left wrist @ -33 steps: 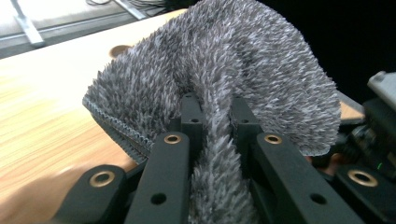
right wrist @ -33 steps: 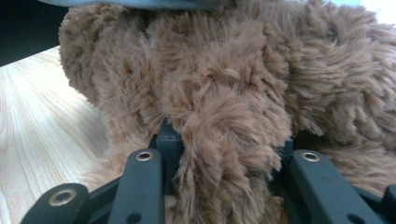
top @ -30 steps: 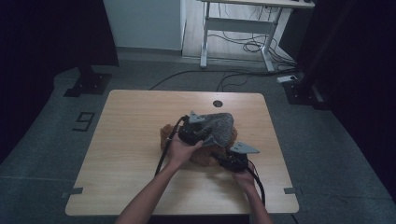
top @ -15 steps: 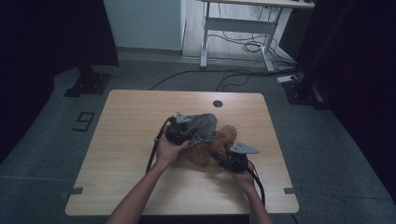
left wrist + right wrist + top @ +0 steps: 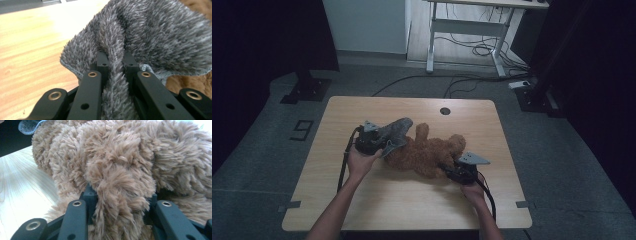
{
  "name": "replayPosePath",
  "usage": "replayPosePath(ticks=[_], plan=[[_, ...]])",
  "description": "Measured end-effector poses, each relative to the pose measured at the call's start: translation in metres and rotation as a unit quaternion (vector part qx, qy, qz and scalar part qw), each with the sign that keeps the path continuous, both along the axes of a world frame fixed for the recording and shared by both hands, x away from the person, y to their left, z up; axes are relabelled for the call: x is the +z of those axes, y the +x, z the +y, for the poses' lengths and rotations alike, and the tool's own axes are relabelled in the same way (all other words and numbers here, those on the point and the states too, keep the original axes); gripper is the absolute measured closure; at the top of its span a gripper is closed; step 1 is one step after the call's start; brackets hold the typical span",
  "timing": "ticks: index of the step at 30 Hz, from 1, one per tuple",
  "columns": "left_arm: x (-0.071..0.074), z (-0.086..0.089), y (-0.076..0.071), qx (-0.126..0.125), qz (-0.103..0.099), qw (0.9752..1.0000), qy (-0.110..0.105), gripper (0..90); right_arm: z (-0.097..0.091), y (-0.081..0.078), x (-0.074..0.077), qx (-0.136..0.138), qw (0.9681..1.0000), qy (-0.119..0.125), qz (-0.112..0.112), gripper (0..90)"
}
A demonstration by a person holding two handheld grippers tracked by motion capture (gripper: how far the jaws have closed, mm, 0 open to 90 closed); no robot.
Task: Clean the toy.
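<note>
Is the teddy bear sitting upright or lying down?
Lying down: the teddy bear stretches flat along the table, limbs pointing sideways.

I see bare table (image 5: 362, 205) along the near edge and at the far left corner, room enough for either hand to pass. The teddy (image 5: 427, 152) lies across the middle between both grippers, with the grey cloth (image 5: 394, 132) at its left end blocking that side.

Brown teddy bear (image 5: 427, 155), mottled grey cloth (image 5: 394, 132), light wooden table (image 5: 412, 195).
</note>
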State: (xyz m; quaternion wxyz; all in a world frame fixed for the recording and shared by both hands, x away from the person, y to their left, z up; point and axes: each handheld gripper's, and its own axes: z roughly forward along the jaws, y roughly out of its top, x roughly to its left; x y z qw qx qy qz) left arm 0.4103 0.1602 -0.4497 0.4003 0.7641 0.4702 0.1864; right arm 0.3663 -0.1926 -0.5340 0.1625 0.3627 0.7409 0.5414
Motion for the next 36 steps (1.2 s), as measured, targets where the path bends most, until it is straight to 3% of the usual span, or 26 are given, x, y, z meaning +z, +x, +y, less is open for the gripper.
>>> replayPosePath(ticks=[5,12,18,19,23,25,32,36], plan=[[0.005,-0.010,0.001,-0.008,-0.007,0.9999,0.008,79.9,-0.002,0.001,-0.001,0.003,1.0000,0.004,0.002,60.6],[0.012,-0.051,0.005,-0.045,-0.013,0.9988,0.015,79.9,-0.002,0.001,-0.001,0.002,1.0000,0.005,0.003,60.6],[0.000,-0.076,0.000,-0.064,-0.026,0.9973,0.028,79.8,-0.002,0.000,-0.001,0.003,1.0000,0.004,0.003,60.3],[-0.003,-0.076,0.000,-0.062,-0.030,0.9972,0.030,79.9,-0.002,0.000,-0.001,0.004,1.0000,0.003,0.003,60.2],[-0.003,-0.062,0.000,-0.065,-0.017,0.9977,-0.001,80.0,-0.002,0.000,-0.001,0.005,1.0000,0.003,0.003,59.9],[-0.001,-0.055,-0.001,-0.066,-0.014,0.9977,-0.007,80.0,-0.001,0.000,-0.001,0.006,1.0000,0.003,0.001,59.8],[0.000,-0.029,-0.005,-0.047,-0.019,0.9986,-0.016,80.0,-0.002,0.001,-0.001,0.008,1.0000,0.005,0.003,59.6],[-0.002,-0.008,-0.008,-0.024,-0.018,0.9995,-0.014,79.9,-0.002,0.001,-0.001,0.006,1.0000,0.006,0.004,59.5]])
